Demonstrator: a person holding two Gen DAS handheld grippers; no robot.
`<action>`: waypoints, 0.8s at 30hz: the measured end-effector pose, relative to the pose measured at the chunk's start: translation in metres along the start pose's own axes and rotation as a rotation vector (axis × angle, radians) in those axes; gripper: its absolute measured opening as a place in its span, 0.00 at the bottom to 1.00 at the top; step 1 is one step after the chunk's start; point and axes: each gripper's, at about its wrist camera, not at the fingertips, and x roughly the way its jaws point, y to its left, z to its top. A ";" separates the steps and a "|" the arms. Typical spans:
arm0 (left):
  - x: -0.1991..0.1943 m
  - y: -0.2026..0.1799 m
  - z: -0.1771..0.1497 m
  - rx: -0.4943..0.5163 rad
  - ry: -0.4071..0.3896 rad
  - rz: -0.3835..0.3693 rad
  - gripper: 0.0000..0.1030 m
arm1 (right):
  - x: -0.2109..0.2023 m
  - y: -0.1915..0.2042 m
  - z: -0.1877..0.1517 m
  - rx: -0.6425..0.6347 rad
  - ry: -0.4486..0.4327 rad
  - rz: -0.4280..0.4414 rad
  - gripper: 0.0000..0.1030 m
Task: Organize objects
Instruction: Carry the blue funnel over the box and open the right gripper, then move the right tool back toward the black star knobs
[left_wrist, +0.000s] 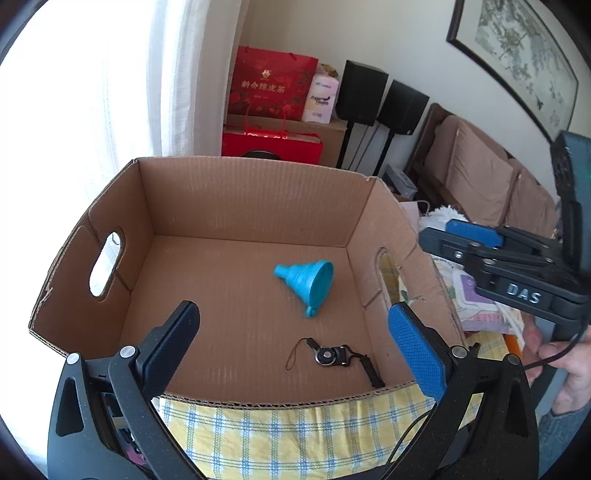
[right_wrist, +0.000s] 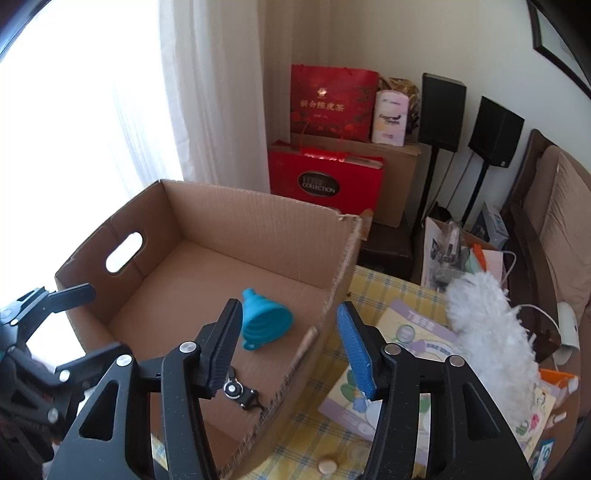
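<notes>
An open cardboard box stands on a yellow checked tablecloth. On its floor lie a blue collapsible funnel and a black lanyard clip. My left gripper hovers open over the box's near edge, nothing between its fingers. My right gripper is open above the box's right wall, one finger over the inside and the blue-padded one outside, holding nothing. A white fluffy duster lies on the table right of the box.
Printed booklets lie under the duster, and a small beige disc sits near the front edge. Red gift bags, two black speakers and a brown sofa stand behind. A hand holds the right gripper.
</notes>
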 end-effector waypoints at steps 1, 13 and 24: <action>-0.001 -0.001 0.000 0.002 0.000 -0.012 0.99 | -0.006 -0.003 -0.002 0.005 -0.005 -0.002 0.56; -0.016 -0.043 -0.024 0.098 -0.023 -0.074 0.98 | -0.074 -0.034 -0.058 0.088 -0.038 -0.048 0.68; -0.022 -0.075 -0.047 0.157 -0.031 -0.106 0.96 | -0.100 -0.058 -0.103 0.174 -0.035 -0.085 0.68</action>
